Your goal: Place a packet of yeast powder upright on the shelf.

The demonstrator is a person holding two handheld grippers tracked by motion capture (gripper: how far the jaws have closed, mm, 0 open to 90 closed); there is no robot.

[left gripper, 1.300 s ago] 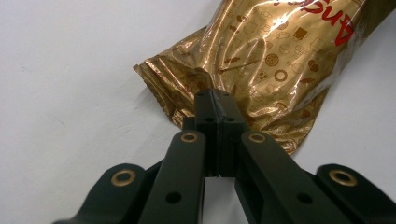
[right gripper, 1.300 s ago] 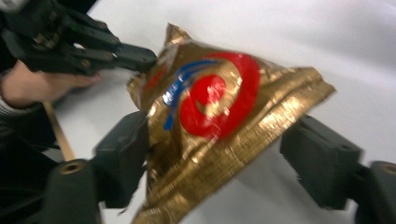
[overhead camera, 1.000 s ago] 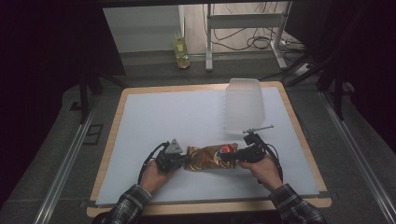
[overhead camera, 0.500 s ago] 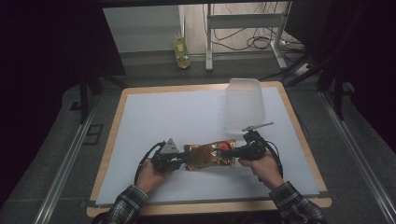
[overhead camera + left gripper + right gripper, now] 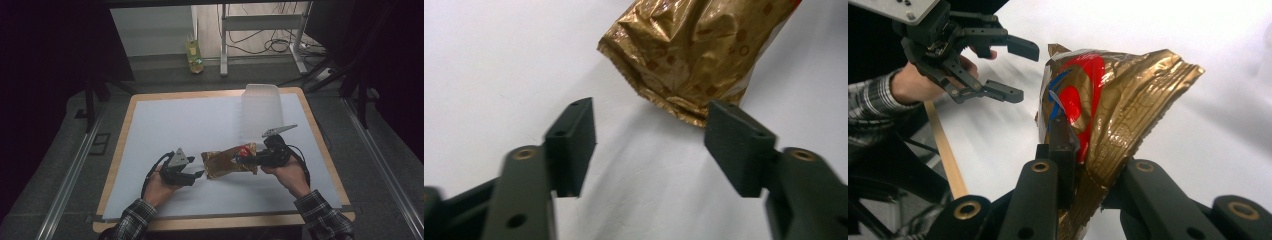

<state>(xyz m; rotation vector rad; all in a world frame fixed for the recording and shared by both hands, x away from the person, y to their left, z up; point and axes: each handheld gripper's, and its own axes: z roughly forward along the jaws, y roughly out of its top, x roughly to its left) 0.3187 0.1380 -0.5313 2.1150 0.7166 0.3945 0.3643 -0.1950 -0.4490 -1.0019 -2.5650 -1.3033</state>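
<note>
A crinkled gold snack bag (image 5: 226, 162) with a red patch lies across the white mat near the front. My right gripper (image 5: 248, 158) is shut on its right end, and in the right gripper view the bag (image 5: 1130, 107) stands up pinched between the jaws of that gripper (image 5: 1082, 159). My left gripper (image 5: 198, 176) is open just left of the bag, not touching it. In the left gripper view the gripper (image 5: 649, 142) has its jaws wide apart, with the bag's sealed gold edge (image 5: 694, 50) just beyond the tips. In the right gripper view the left gripper (image 5: 1015, 70) appears farther off, open.
A clear plastic tub (image 5: 261, 107) stands upside down at the back right of the white mat (image 5: 175, 125). The table's wooden rim (image 5: 115, 165) frames the mat. A yellow bottle (image 5: 194, 52) stands on the floor beyond the table.
My left gripper has opened, let go of the bag's left end and drawn back slightly. The right gripper keeps its hold and has tilted the bag's right end upward.
</note>
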